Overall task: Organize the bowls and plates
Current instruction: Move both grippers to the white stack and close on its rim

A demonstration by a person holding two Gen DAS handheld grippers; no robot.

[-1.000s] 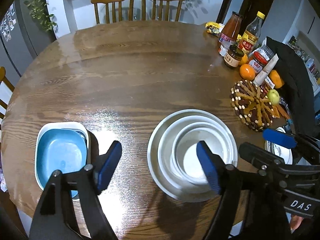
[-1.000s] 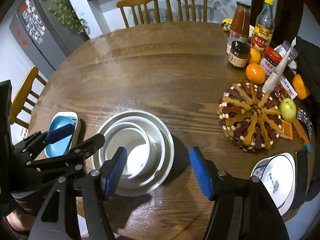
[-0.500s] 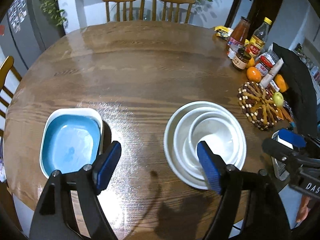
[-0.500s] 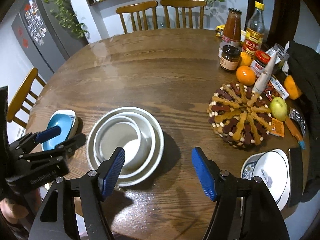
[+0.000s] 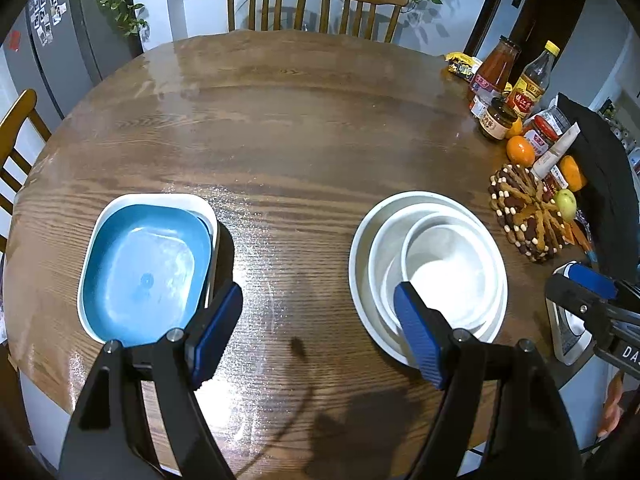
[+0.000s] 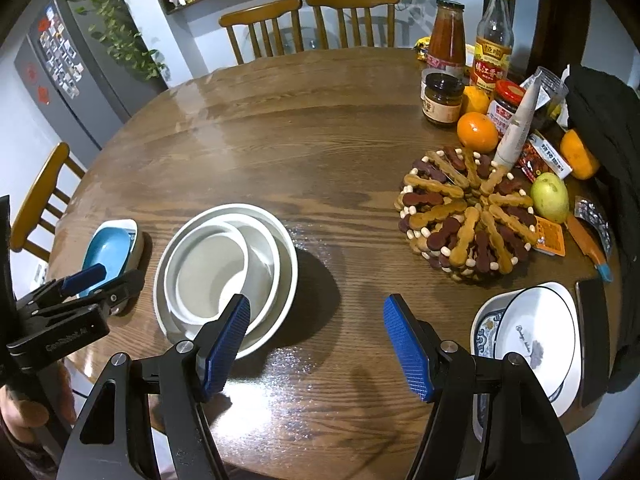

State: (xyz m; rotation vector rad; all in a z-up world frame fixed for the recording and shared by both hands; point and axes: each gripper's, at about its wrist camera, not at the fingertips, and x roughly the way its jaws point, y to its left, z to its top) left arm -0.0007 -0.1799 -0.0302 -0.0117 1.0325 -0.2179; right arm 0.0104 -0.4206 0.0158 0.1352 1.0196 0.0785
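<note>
A stack of white round bowls [image 5: 428,276] [image 6: 226,268] stands on the round wooden table [image 5: 320,140]. To its left a blue square plate [image 5: 144,268] [image 6: 112,246] lies nested in a white square dish. My left gripper [image 5: 316,300] hangs open over the bare wood between these two, holding nothing. Just right of the bowls my right gripper [image 6: 316,312] is open too, with only table between its blue pads. A white plate with a dark rim [image 6: 532,340] rests on a patterned dish at the near right edge. Each gripper shows in the other's view, the left gripper [image 6: 100,280] and the right gripper [image 5: 580,290].
A beaded wooden trivet [image 6: 468,216] lies right of centre. Behind it crowd sauce bottles [image 6: 448,36], jars, oranges [image 6: 478,132], a green apple [image 6: 550,196] and a tube. A black garment [image 6: 600,128] drapes the right edge. Chairs [image 5: 312,4] stand around the table.
Both grippers have drawn back toward the table's near edge, so the bowls and the blue plate sit a little farther off. Both stayed open.
</note>
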